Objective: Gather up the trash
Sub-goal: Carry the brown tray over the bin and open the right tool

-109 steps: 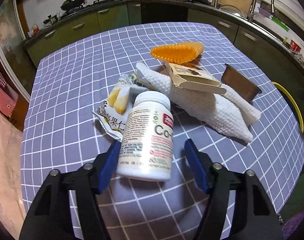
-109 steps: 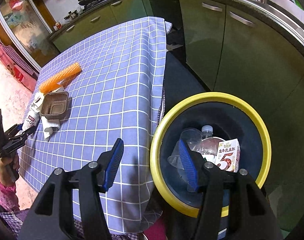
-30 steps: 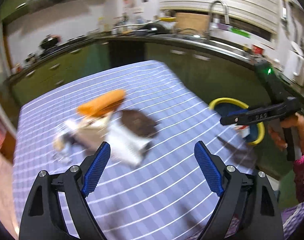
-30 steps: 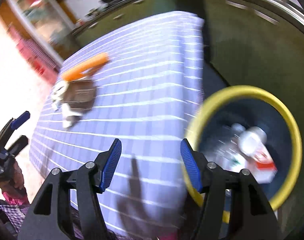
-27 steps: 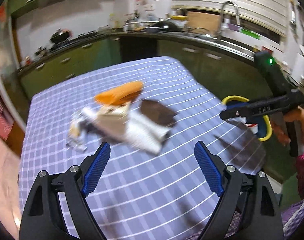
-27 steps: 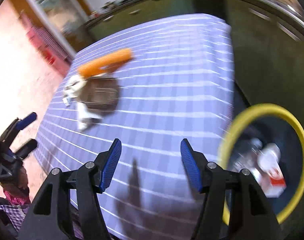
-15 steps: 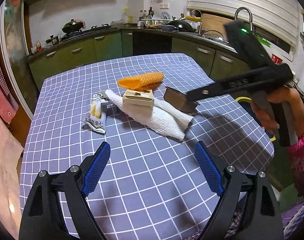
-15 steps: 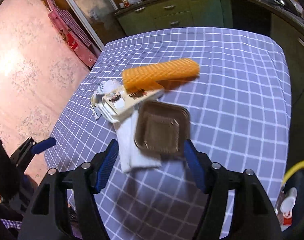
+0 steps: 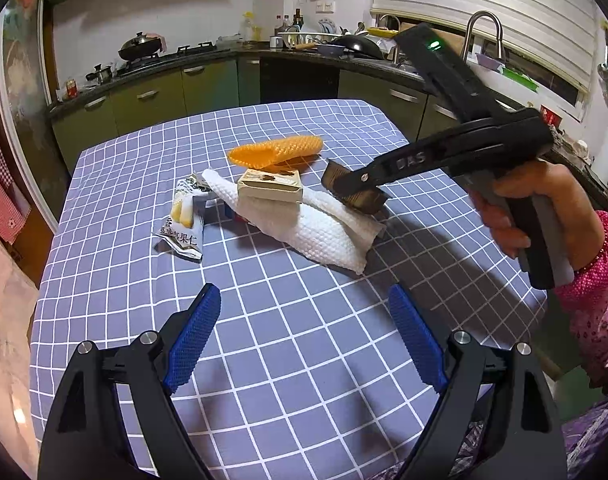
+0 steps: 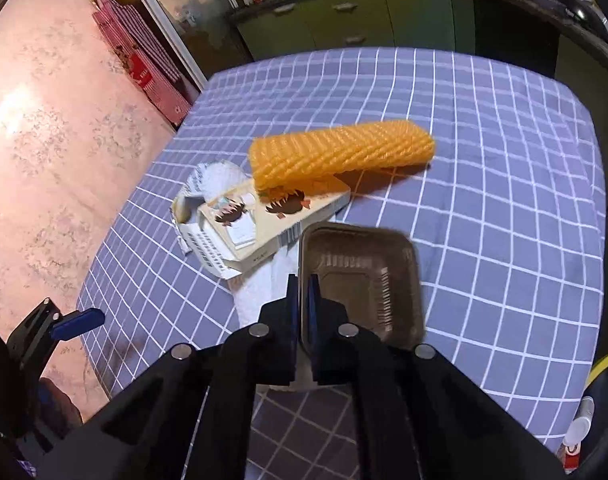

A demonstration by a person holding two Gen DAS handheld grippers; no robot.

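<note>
Right tongs [image 10: 303, 296] have now clamped the brown tray's [image 10: 364, 276] rim.

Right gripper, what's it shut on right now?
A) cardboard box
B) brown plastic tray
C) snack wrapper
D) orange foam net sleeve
B: the right gripper has its fingers pinched on the near-left rim of the brown plastic tray; the left wrist view shows the same grip on the tray, while the left gripper hangs open over the tablecloth.
</note>
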